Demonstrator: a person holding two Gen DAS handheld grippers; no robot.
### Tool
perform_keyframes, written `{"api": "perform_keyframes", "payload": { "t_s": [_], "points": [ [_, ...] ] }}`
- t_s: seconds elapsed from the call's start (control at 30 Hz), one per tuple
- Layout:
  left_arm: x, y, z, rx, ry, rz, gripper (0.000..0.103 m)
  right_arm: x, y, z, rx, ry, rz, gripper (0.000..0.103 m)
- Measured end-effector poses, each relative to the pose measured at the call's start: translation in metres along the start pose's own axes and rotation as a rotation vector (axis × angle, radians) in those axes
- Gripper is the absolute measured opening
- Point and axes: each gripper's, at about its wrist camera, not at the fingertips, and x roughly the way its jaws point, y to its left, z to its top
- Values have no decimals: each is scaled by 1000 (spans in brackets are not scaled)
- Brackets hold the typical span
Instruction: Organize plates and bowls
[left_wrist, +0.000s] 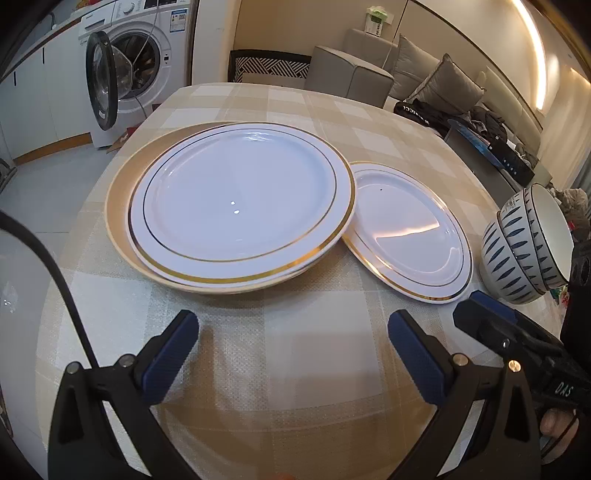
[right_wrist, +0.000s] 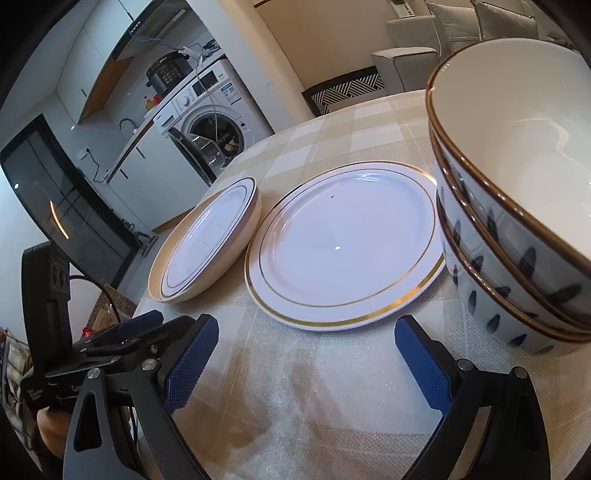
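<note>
While hovering low over the beige-and-white checked worktop (left_wrist: 295, 354), left claw (left_wrist: 293, 332) spread wide with nothing between its blue-padded fingers (left_wrist: 173, 354), aimed at the near rim of the plate stack. Just ahead, large white round plate with two gold rings (left_wrist: 240, 199), nested inside a wider tan-rimmed shallow dish (left_wrist: 118, 199), both flat on the cloth. To their right, second white gold-ringed plate (left_wrist: 410, 229), lying alone, its left edge tucked just under or against the rim of the stacked plate; cannot tell whether touching. Further right, near the worktop's edge, stack of white ceramic bowls with dark blue leaf strokes and brown rims (left_wrist: 524, 247), three nested by the look of the rims, upright. Right claw (right_wrist: 306, 343) likewise gaping and empty, blue pads (right_wrist: 192, 362) low over the cloth, pointed at the near edge of the lone plate (right_wrist: 343, 243); bowl stack (right_wrist: 517, 206) close on its right, tan dish with its plate (right_wrist: 207, 243) off to its left. Seen from the left wrist view, the right claw's (left_wrist: 491, 314) tip just beside the lone plate's near right rim, apart from the bowls. In the background, white front-loading washing machine (left_wrist: 136, 59) with door swung open, and grey sofa with cushions (left_wrist: 413, 66).
</note>
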Motion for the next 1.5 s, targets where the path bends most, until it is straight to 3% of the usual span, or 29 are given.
{"api": "perform_keyframes", "payload": {
  "t_s": [0.17,0.4,0.73,0.87,1.0,1.17,1.5],
  "points": [
    [-7,-1,-1,-17,-12,-9,103,-15,18,-2,-122,47,6,98],
    [-27,1,-3,-67,-53,-16,103,-65,62,20,-413,55,28,99],
    [-39,-14,-6,-155,-90,-25,103,-112,73,134,-596,110,-2,99],
    [-38,-27,-2,-146,-99,-9,103,-97,72,173,-676,210,-35,99],
    [-35,-41,3,-144,-106,20,103,-65,68,191,-773,320,-59,99],
    [-23,-56,9,-170,-97,36,103,-13,49,200,-826,448,-68,98],
    [11,-72,15,-185,-49,63,102,74,17,202,-918,596,-36,96]
  ]
}}
